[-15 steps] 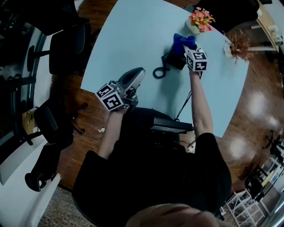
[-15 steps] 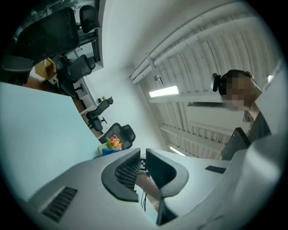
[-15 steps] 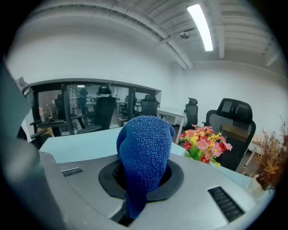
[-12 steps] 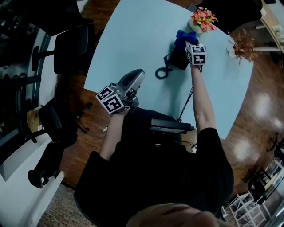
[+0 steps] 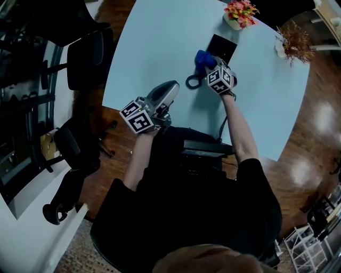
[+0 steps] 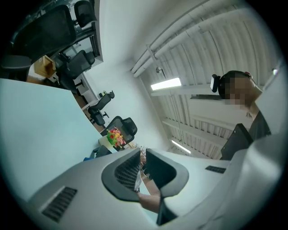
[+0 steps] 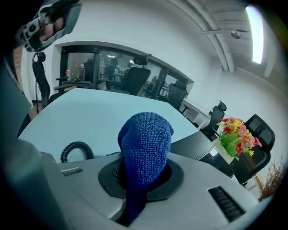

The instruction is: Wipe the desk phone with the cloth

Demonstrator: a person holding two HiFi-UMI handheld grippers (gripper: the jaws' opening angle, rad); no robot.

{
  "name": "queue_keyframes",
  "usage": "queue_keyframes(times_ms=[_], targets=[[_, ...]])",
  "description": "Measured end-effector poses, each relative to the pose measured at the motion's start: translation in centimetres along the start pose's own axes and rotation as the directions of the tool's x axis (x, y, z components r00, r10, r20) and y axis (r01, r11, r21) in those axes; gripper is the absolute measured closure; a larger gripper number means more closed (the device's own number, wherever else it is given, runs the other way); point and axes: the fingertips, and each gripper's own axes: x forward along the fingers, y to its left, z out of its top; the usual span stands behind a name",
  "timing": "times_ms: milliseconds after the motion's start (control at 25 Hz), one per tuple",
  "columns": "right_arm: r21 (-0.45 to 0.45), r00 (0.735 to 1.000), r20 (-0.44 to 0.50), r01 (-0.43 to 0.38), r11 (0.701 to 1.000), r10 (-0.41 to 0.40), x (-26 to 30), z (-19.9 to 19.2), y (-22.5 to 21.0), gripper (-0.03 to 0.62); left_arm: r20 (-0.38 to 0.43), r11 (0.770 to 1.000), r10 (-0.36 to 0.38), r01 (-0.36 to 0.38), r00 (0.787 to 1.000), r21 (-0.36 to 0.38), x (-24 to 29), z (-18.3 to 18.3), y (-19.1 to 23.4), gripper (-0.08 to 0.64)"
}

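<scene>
Head view is showing our right tongs (image 5: 209, 69) pinching the bunched blue cloth (image 5: 202, 57) beside the black desk phone (image 5: 222, 47), open surface (image 5: 160, 42) spreading left; our left tongs (image 5: 171, 87), pressed together, are hanging over its near edge.

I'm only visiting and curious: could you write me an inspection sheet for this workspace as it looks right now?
Surface: light blue table.
Job's things: black desk phone on the table; blue cloth bunched up beside it.
Clutter: flower pot and dried plant at the far edge.
Grippers: right gripper shut on the blue cloth; left gripper shut, empty, at the near edge.
Cables: coiled cord lying on the table.
Surroundings: office chairs, wooden floor.
</scene>
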Motion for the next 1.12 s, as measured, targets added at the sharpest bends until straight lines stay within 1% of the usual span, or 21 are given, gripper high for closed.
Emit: queue_keyframes(times_ms=[80,200,280,320,360,400,480,560,640,680,720,840,960,1120], targets=[[-0.015,0.999,0.001,-0.037,0.999,0.037,-0.4,-0.7,2.8,0.584,-0.014,1.0,-0.013,0.013,1.0,-0.003,0.6,-0.3,-0.2,0.529],[-0.019,0.994,-0.025,-0.107,0.994,0.106,-0.9,-1.8,5.7,0.584,-0.029,1.0,-0.025,0.025,0.999,-0.01,1.1,-1.0,-0.4,0.529],[-0.001,0.989,-0.027,-0.145,0.99,0.144,-1.5,-2.0,6.0,0.584,-0.034,1.0,-0.027,0.027,0.999,-0.014,1.4,-1.3,-0.4,0.529],[0.015,0.989,-0.011,-0.144,0.989,0.144,-1.8,-1.7,5.2,0.584,-0.035,1.0,-0.027,0.026,0.999,-0.014,1.5,-1.4,-0.4,0.529],[0.032,0.992,0.013,-0.126,0.991,0.126,-2.2,-1.0,3.8,0.584,-0.034,1.0,-0.025,0.025,0.999,-0.014,1.4,-1.4,-0.4,0.529],[0.052,0.995,0.04,-0.092,0.994,0.09,-2.5,-0.1,1.7,0.584,-0.032,1.0,-0.024,0.023,0.999,-0.014,1.3,-1.3,-0.4,0.529],[0.114,0.995,0.095,0.011,0.993,-0.022,-3.2,2.0,-3.8,0.584,-0.024,1.0,-0.02,0.02,1.0,-0.009,1.0,-1.0,-0.5,0.529],[0.192,0.98,0.129,0.123,0.974,-0.149,-3.7,3.7,-9.6,0.584,-0.015,1.0,-0.016,0.016,1.0,-0.003,0.9,-0.7,-0.5,0.529],[0.243,0.963,0.127,0.202,0.949,-0.237,-3.4,4.3,-14.0,0.584,-0.008,1.0,-0.009,0.009,1.0,0.001,1.0,-0.5,-0.4,0.529],[0.253,0.96,0.112,0.22,0.942,-0.255,-2.9,4.2,-15.4,0.584,-0.003,1.0,-0.005,0.005,1.0,0.002,0.9,-0.4,-0.4,0.529],[0.256,0.963,0.089,0.224,0.94,-0.254,-2.2,3.8,-16.0,0.584,0.001,1.0,0.0,0.0,1.0,0.003,0.8,-0.3,-0.4,0.529],[0.224,0.98,0.019,0.188,0.956,-0.197,0.0,1.9,-14.9,0.585,0.011,1.0,0.014,-0.014,1.0,0.006,0.3,0.1,-0.4,0.529],[0.152,0.986,0.017,0.161,0.975,-0.166,0.3,1.3,-12.0,0.586,0.016,1.0,0.023,-0.023,1.0,0.001,0.0,0.5,0.2,0.529],[0.053,0.996,0.019,0.085,0.995,-0.086,0.1,0.6,-5.7,0.586,0.006,1.0,0.019,-0.019,1.0,-0.014,0.4,0.3,1.1,0.529]])
